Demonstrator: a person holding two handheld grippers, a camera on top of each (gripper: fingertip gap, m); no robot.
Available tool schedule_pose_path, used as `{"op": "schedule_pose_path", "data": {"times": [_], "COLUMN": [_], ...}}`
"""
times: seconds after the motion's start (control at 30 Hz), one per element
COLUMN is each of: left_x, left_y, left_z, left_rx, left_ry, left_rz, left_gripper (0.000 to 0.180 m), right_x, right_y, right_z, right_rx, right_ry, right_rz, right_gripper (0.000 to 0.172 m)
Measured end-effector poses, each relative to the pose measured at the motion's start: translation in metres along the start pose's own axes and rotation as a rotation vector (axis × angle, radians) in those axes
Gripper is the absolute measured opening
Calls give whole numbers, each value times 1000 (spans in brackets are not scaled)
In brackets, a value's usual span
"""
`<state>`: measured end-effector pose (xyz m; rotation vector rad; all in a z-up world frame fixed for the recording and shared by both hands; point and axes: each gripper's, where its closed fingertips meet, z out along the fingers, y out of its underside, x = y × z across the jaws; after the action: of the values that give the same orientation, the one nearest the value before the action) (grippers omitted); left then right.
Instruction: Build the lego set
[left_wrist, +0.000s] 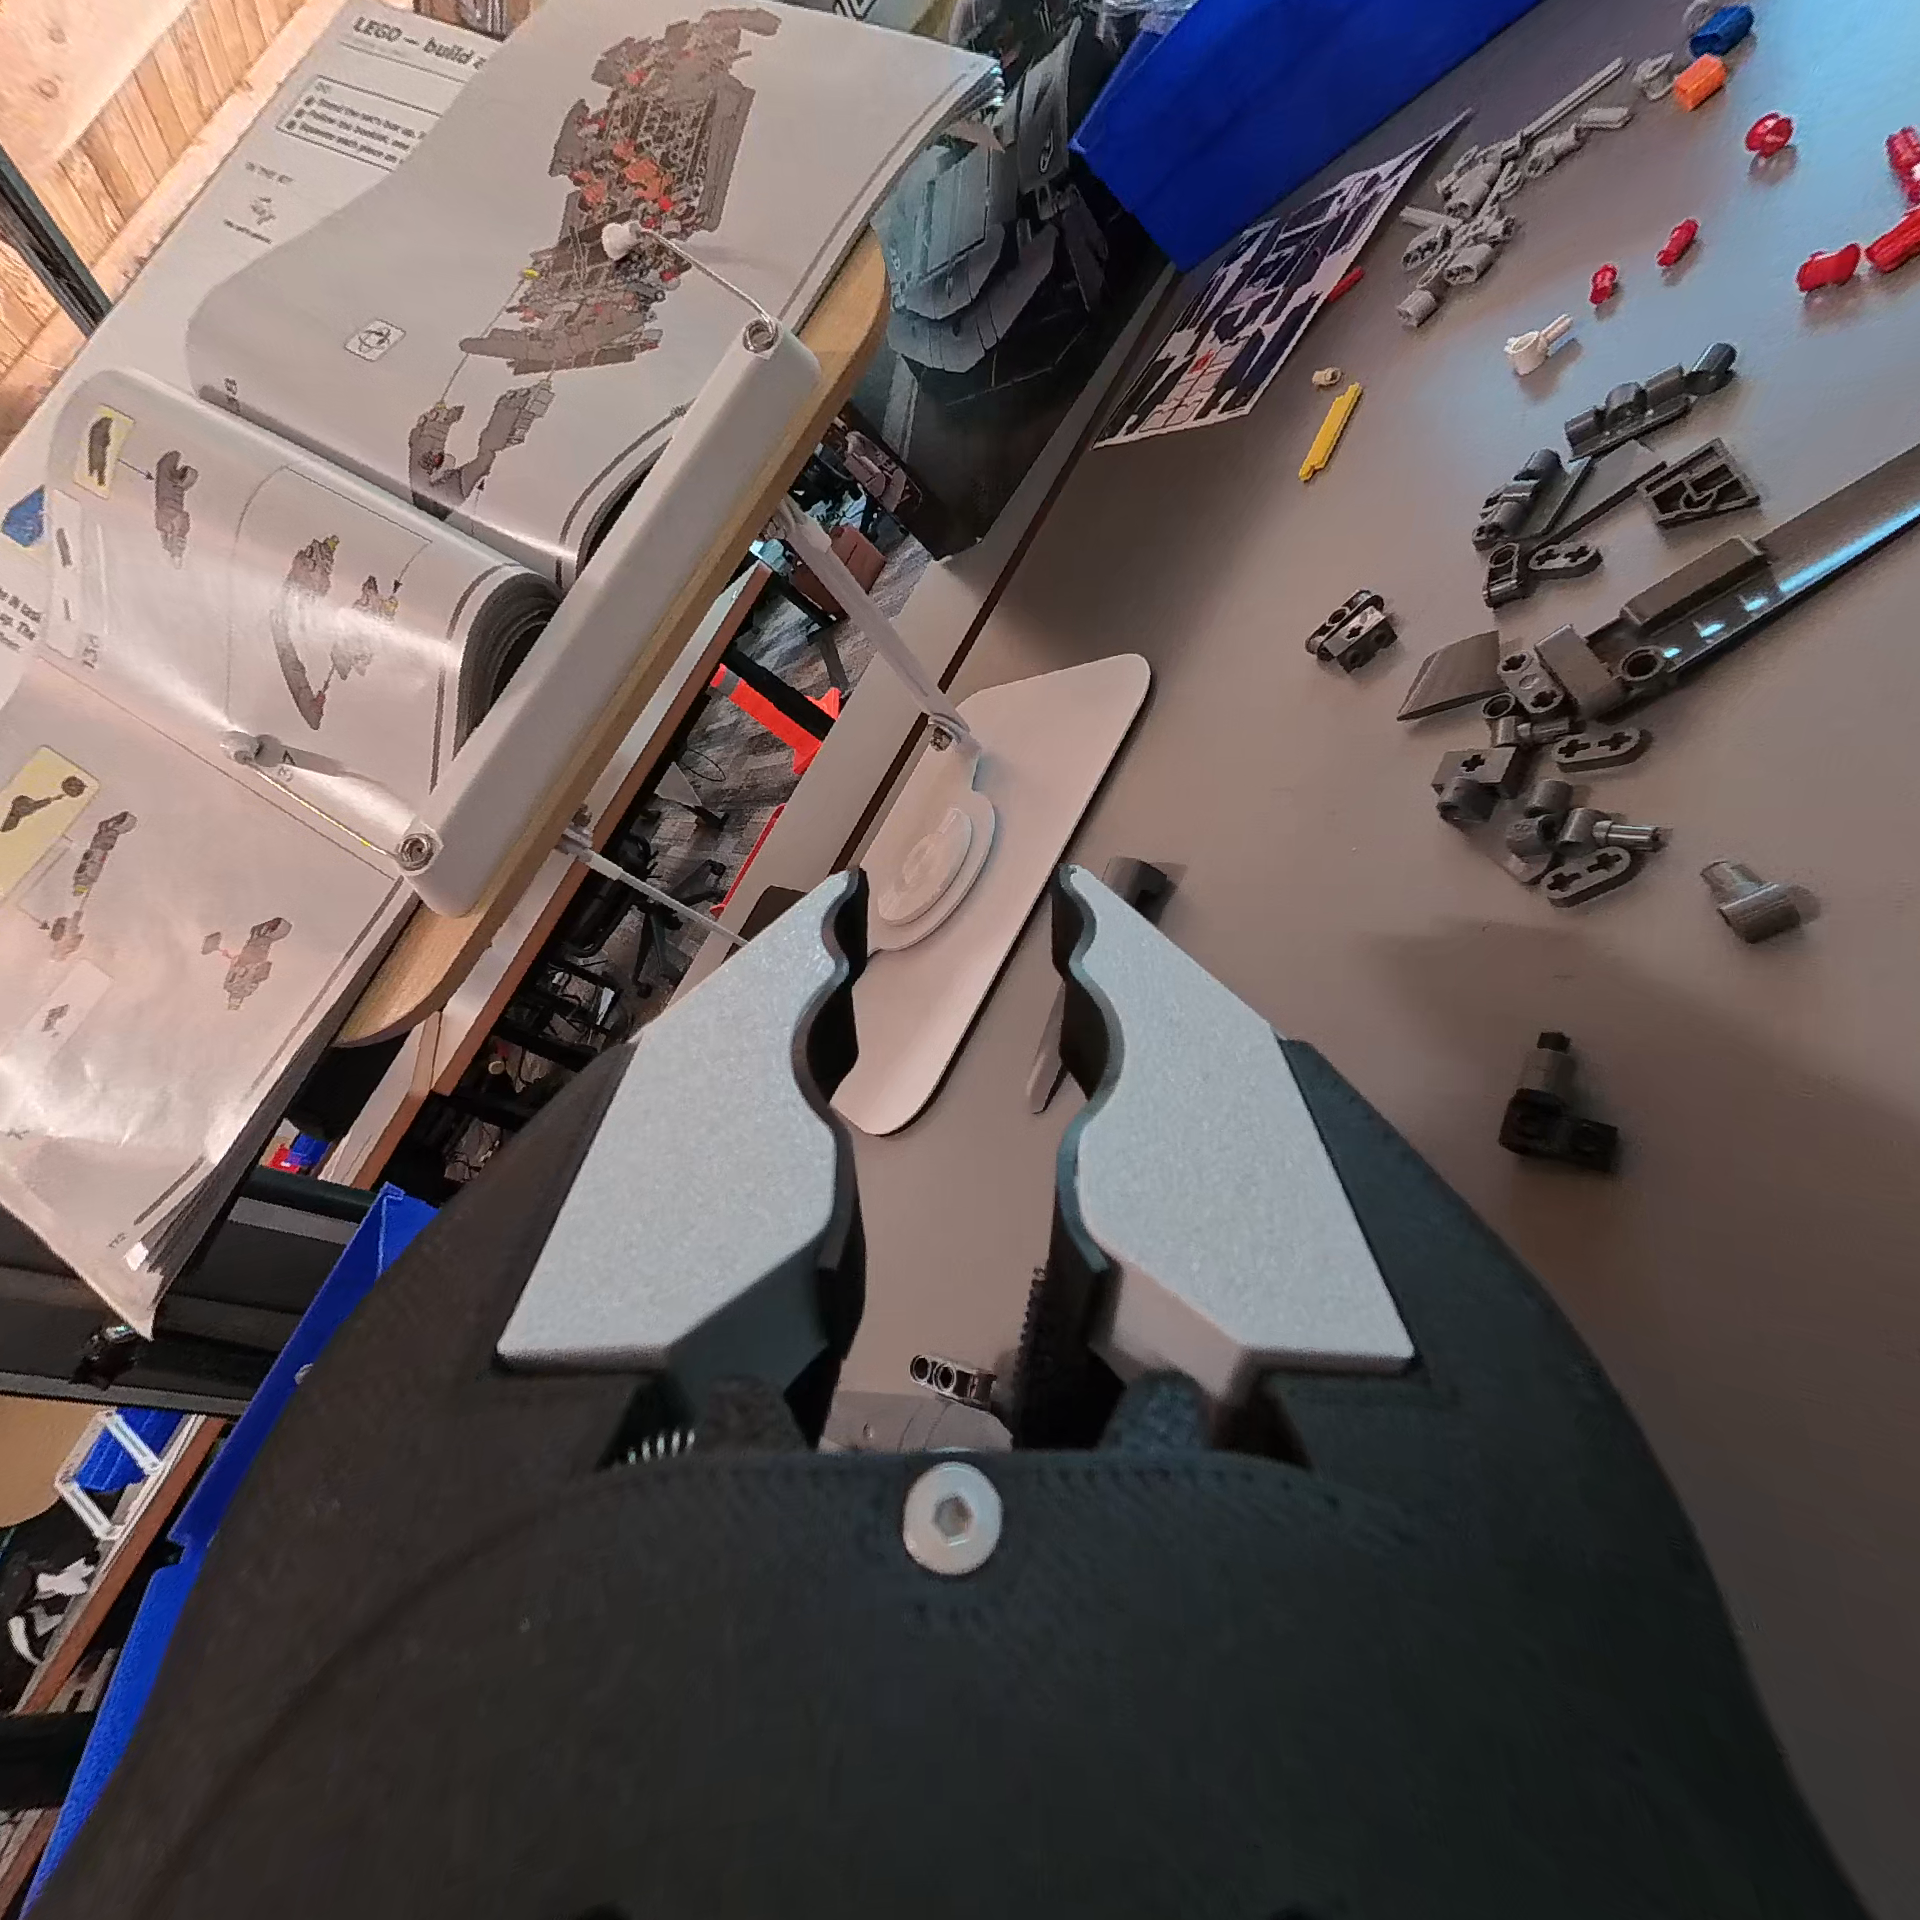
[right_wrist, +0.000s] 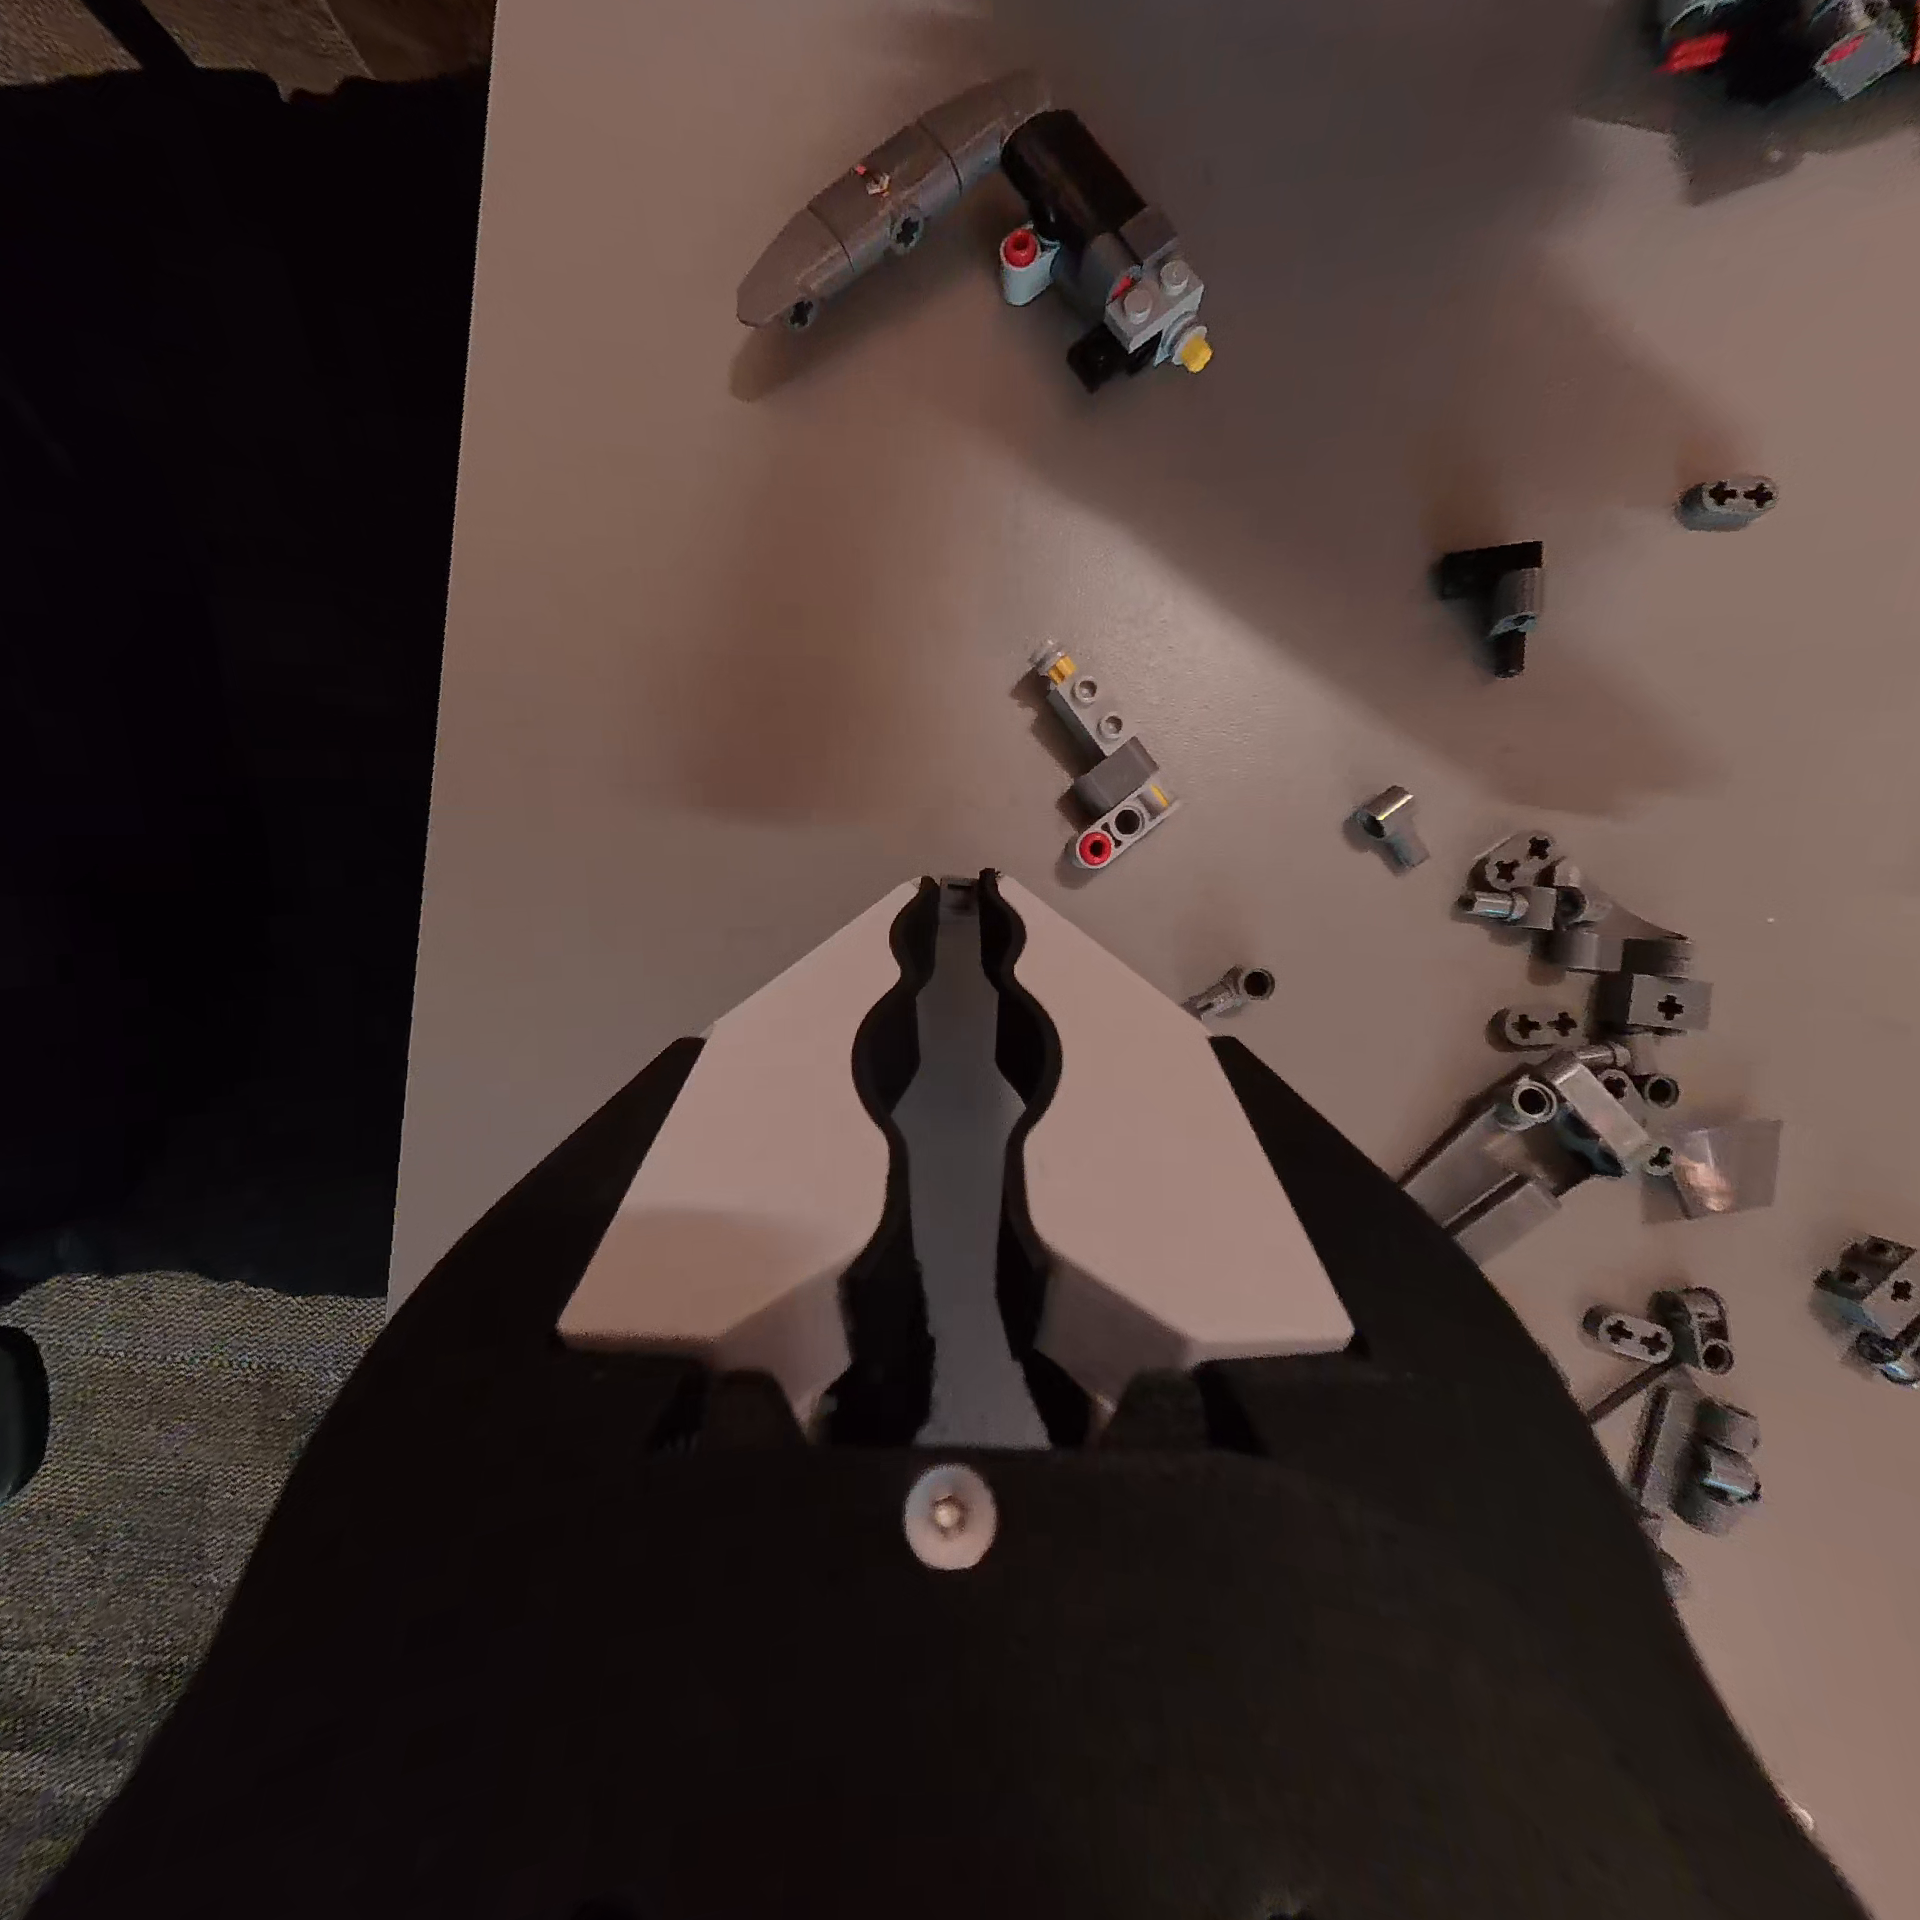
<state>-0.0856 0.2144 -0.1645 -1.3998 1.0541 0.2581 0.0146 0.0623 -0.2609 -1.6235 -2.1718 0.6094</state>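
Note:
My left gripper (left_wrist: 961, 883) is open with nothing between its fingers. It hovers over the grey table (left_wrist: 1351, 1403), and its tips frame the white base plate (left_wrist: 1049, 748) of a book stand. A black brick piece (left_wrist: 1553, 1112) lies to its right. My right gripper (right_wrist: 958, 883) is shut on a thin, flat dark grey piece (right_wrist: 961, 1143) that runs edge-on between the fingers, with its end showing at the tips. It hovers near the table's left edge (right_wrist: 447, 831). A small light grey assembly with a red pin (right_wrist: 1107, 769) lies just ahead and to the right of it.
An open instruction booklet (left_wrist: 416, 468) rests on the stand. Loose grey pieces (left_wrist: 1558, 748), red pieces (left_wrist: 1829, 265), a yellow axle (left_wrist: 1330, 431), a sticker sheet (left_wrist: 1268, 301) and a blue bin (left_wrist: 1278, 114) lie on the table. A grey-black assembly (right_wrist: 977, 218), a black piece (right_wrist: 1496, 597) and grey pieces (right_wrist: 1600, 997) show in the right wrist view. Left tips to right tips: about 20 cm. The yellow axle (left_wrist: 1330, 431) is about 30 cm from both grippers' fingertips.

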Motion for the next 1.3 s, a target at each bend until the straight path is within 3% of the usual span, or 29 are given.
{"op": "schedule_pose_path", "data": {"times": [0.07, 0.23, 0.4, 0.6, 0.73, 0.87, 1.03, 1.3], "left_x": [1, 2, 3, 4, 8, 9, 11, 3], "left_y": [0, 1, 2, 1, 1, 4, 13, 6], "left_z": [0, 1, 2, 1, 3, 5, 9, 6], "left_rx": [-1, -4, -8, -5, -10, -27, -64, -48], "left_ry": [2, 6, 10, 15, 21, 19, 11, -60], "left_rz": [1, 0, 3, -1, 6, 15, 33, 96], "left_gripper": [34, 34, 34, 34, 34, 34, 33, 26], "right_x": [-2, -4, -1, 20, 28, 30, 27, 36], "right_y": [1, 1, 0, 25, 80, 140, 174, 170], "right_z": [3, 2, -12, -107, -176, -211, -215, -183], "right_rx": [-8, -11, 25, 140, 135, 73, 82, 76], "right_ry": [-8, -9, 25, 262, 436, 539, 551, 487], "right_rz": [0, 1, 1, 102, 226, 339, 396, 334], "right_gripper": [6, 25, 24, 11, 13, 19, 23, 24]}}
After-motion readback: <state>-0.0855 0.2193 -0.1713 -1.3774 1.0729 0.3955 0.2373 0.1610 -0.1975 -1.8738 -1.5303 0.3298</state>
